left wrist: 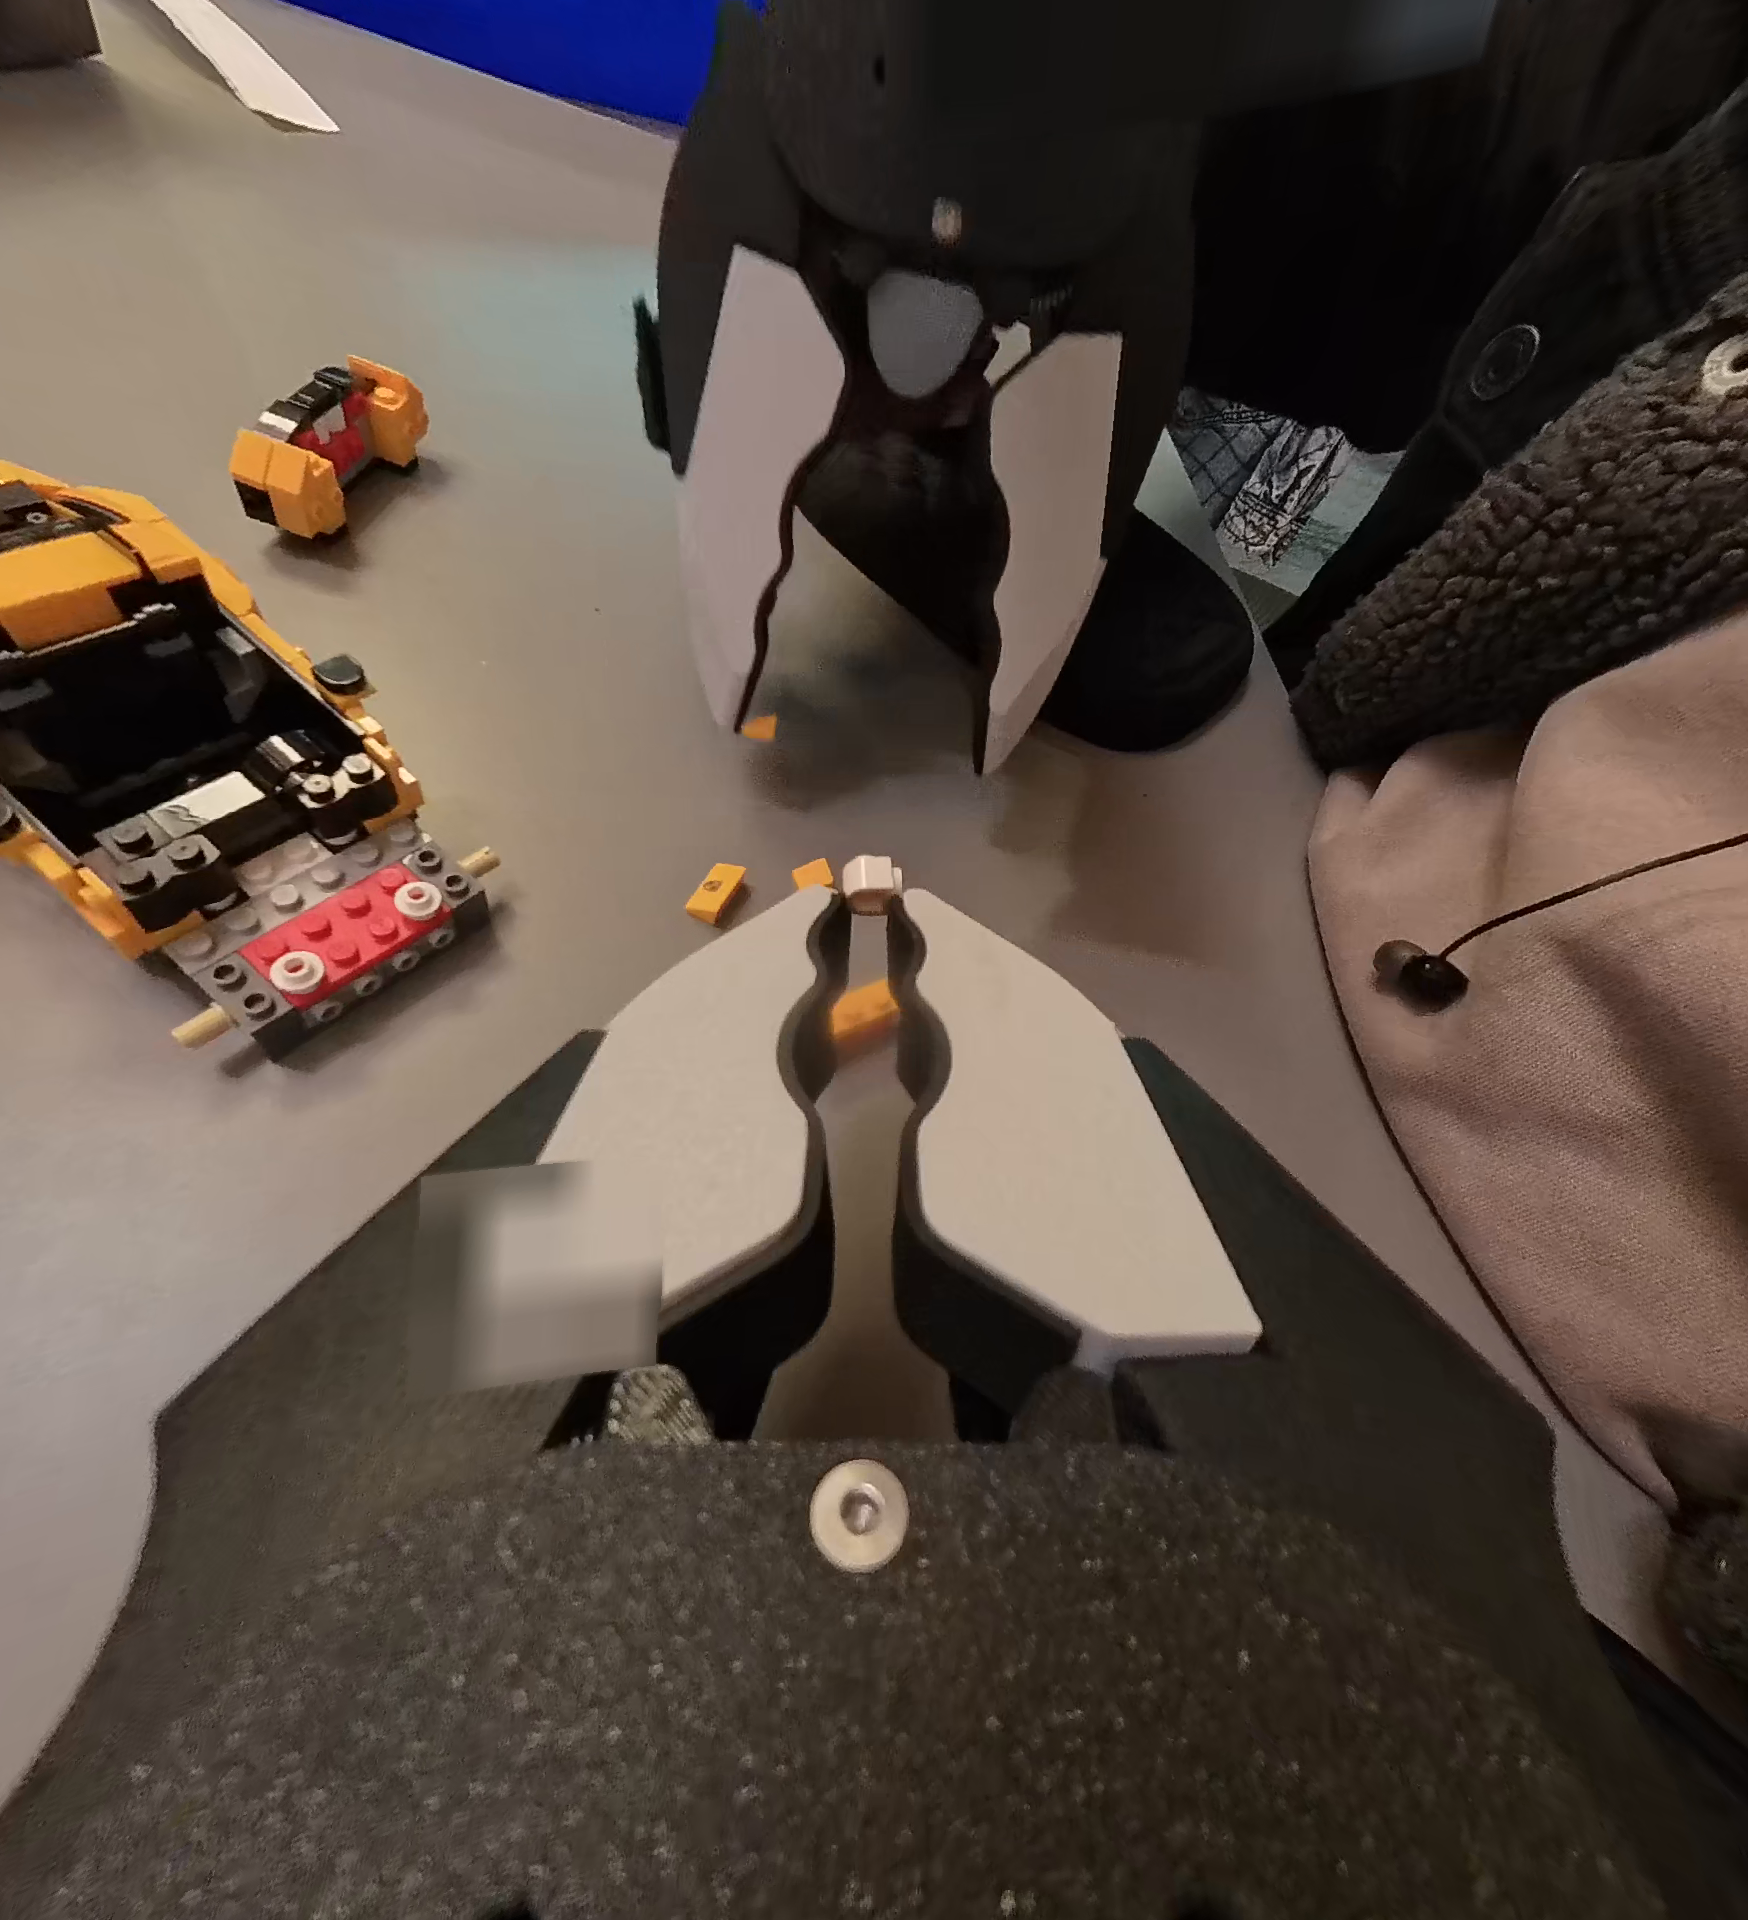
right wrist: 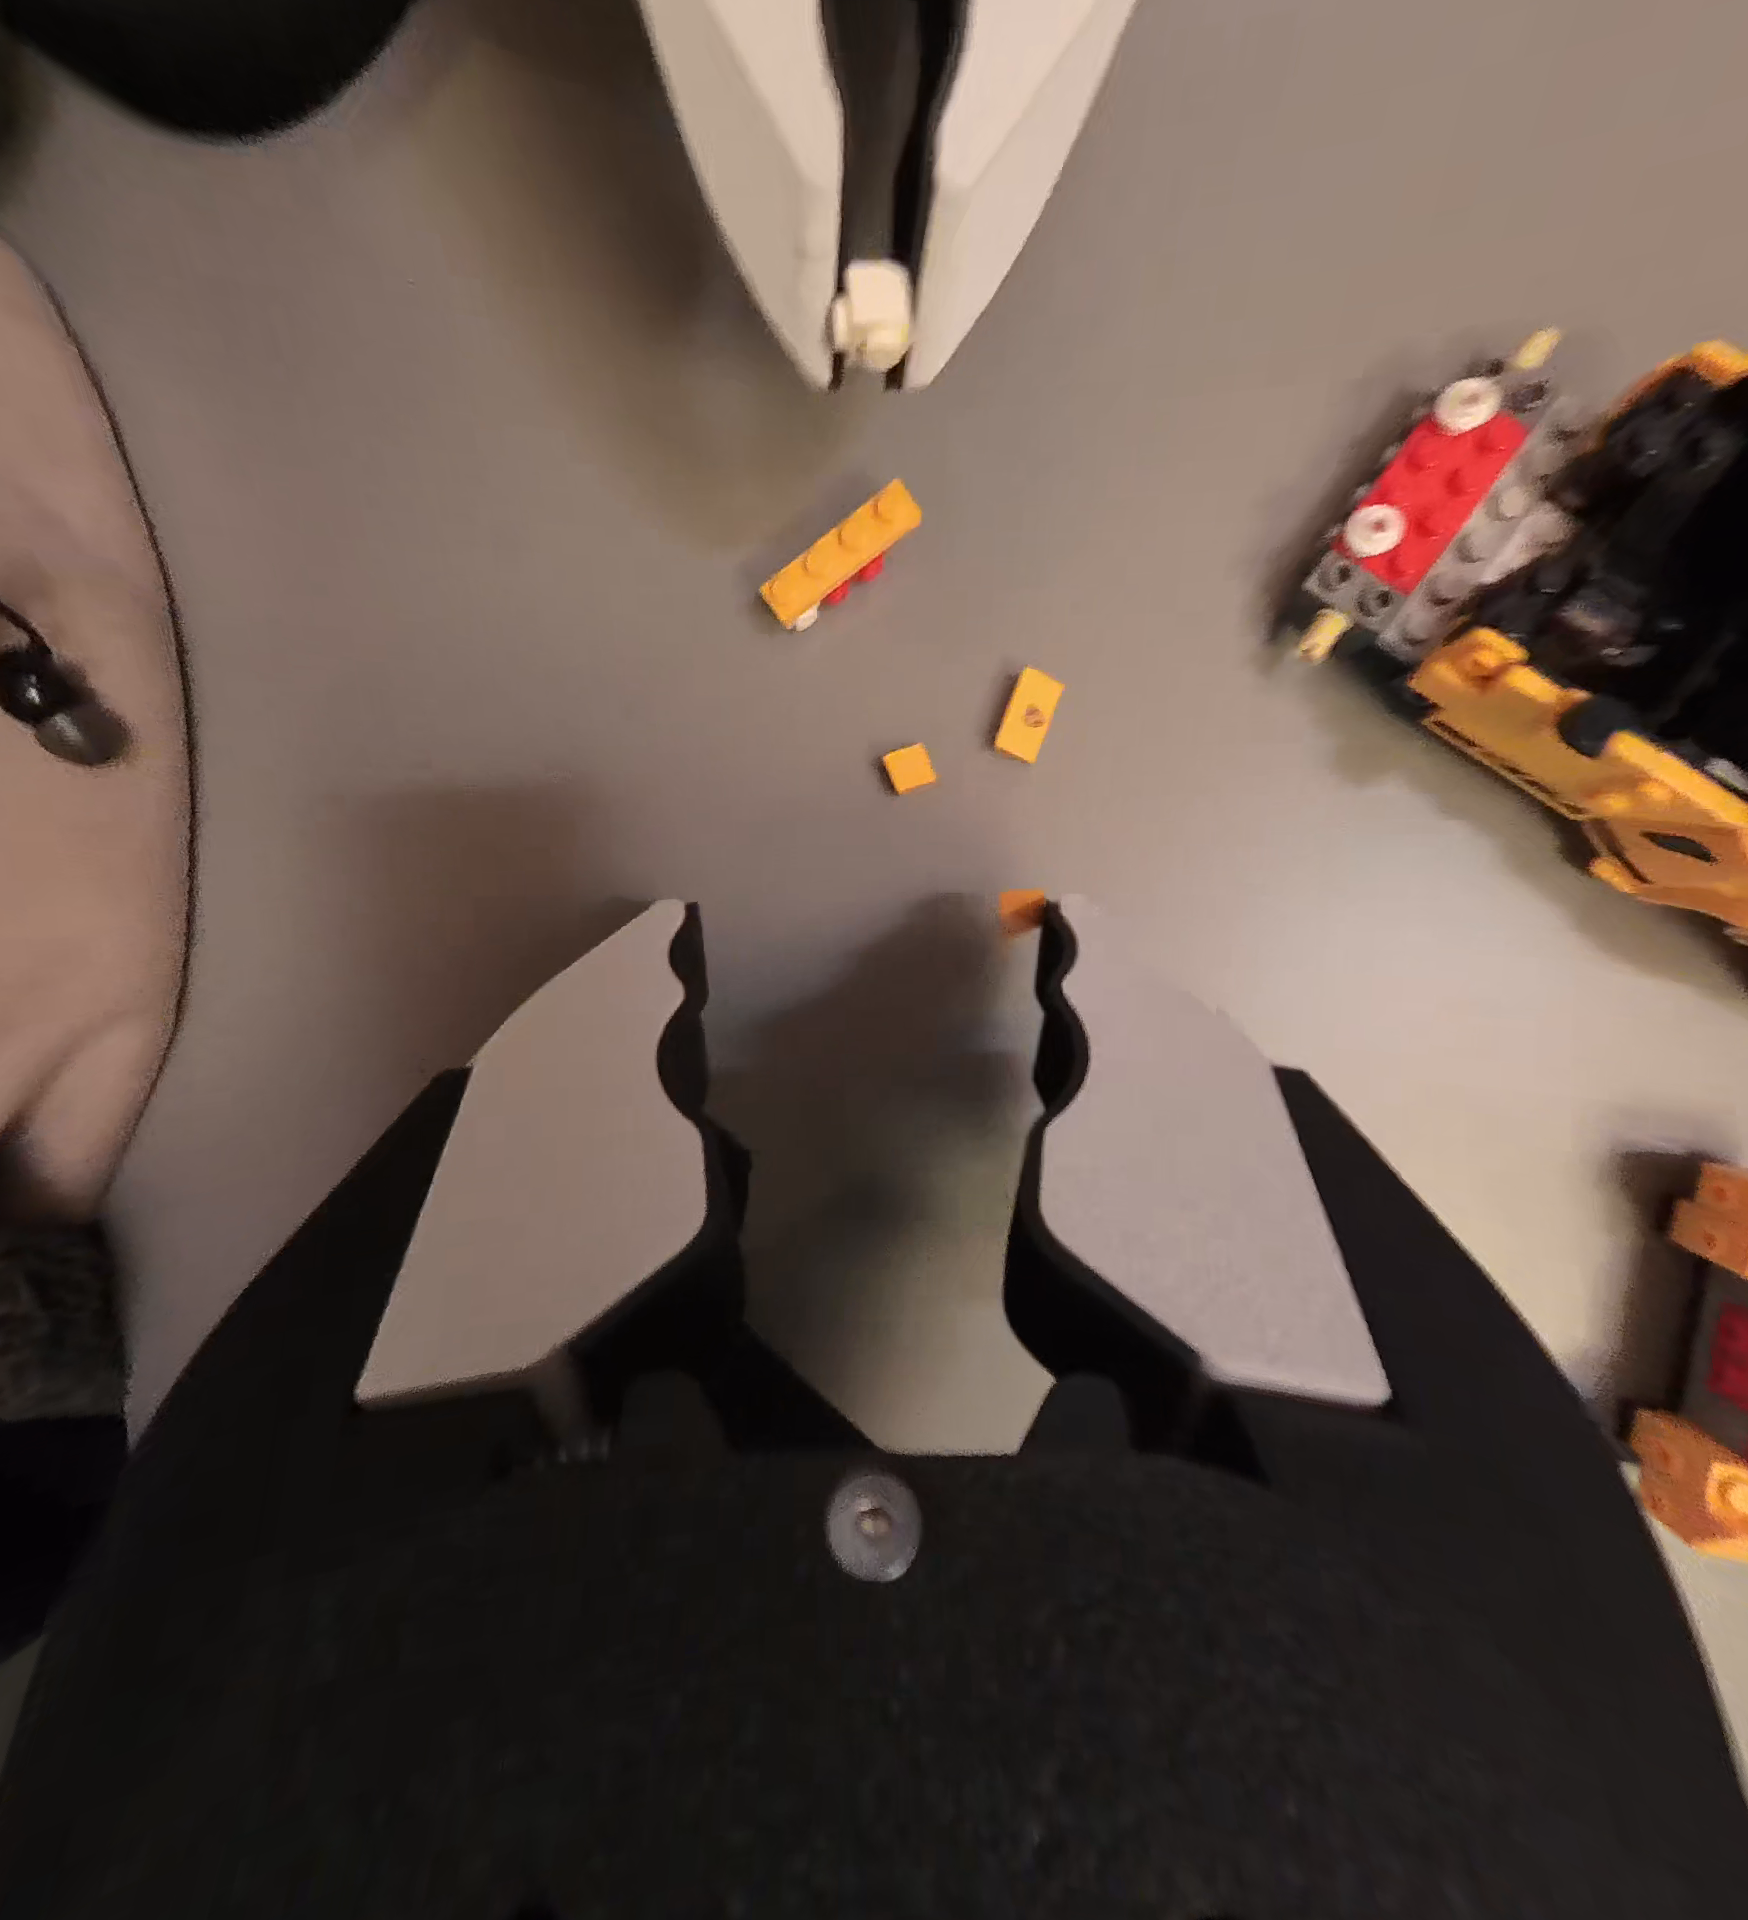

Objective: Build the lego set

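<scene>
The grey counter [right wrist: 434, 520] is smooth. The left tongs [left wrist: 868, 902] pinch a small white brick [left wrist: 870, 883], held up, likely ready to press on. The right tongs [right wrist: 870, 914] gape wide with nothing in them. The bumpy orange car [left wrist: 153, 727] waits nearby, beside little flat orange tiles [right wrist: 1028, 713].

Two wrist cameras facing each other, low over grey table [left wrist: 174, 1195], sharing loose orange pieces [right wrist: 1028, 713]
</scene>
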Demonstrator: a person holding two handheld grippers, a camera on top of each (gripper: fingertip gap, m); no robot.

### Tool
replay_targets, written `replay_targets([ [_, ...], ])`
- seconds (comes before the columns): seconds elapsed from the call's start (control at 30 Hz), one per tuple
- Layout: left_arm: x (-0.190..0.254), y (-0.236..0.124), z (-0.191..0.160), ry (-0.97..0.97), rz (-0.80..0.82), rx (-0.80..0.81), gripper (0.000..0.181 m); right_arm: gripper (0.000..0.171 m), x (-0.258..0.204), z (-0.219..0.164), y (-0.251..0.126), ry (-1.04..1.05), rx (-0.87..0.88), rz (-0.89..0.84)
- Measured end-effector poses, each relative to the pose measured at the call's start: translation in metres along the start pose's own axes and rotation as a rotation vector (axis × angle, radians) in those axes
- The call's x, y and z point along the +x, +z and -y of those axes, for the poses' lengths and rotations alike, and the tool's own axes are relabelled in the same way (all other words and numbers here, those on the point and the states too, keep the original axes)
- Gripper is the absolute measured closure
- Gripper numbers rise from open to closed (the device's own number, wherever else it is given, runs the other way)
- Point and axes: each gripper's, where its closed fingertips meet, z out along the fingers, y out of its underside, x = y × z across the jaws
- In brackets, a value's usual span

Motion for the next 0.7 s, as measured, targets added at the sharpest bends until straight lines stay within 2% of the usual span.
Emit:
replay_targets([
  [0.03,0.000,0.000,-0.001,0.000,0.001,-0.003,0.174,0.110,0.001,-0.002,-0.002,0.013,-0.002,-0.008],
  [0.1,0.000,0.001,-0.002,-0.005,-0.001,-0.010,0.174,0.110,-0.007,-0.023,0.006,0.005,-0.126,0.021],
  [0.33,0.002,0.002,-0.003,0.000,-0.007,-0.015,0.174,0.109,-0.001,-0.006,-0.003,-0.001,-0.012,-0.057],
  [0.53,0.011,0.011,0.018,0.043,0.016,0.072,0.174,0.109,-0.019,0.021,0.003,-0.026,0.089,-0.004],
  [0.7,0.007,0.034,0.015,0.137,0.147,-0.014,0.174,0.108,-0.026,0.040,0.002,-0.037,0.142,0.025],
])
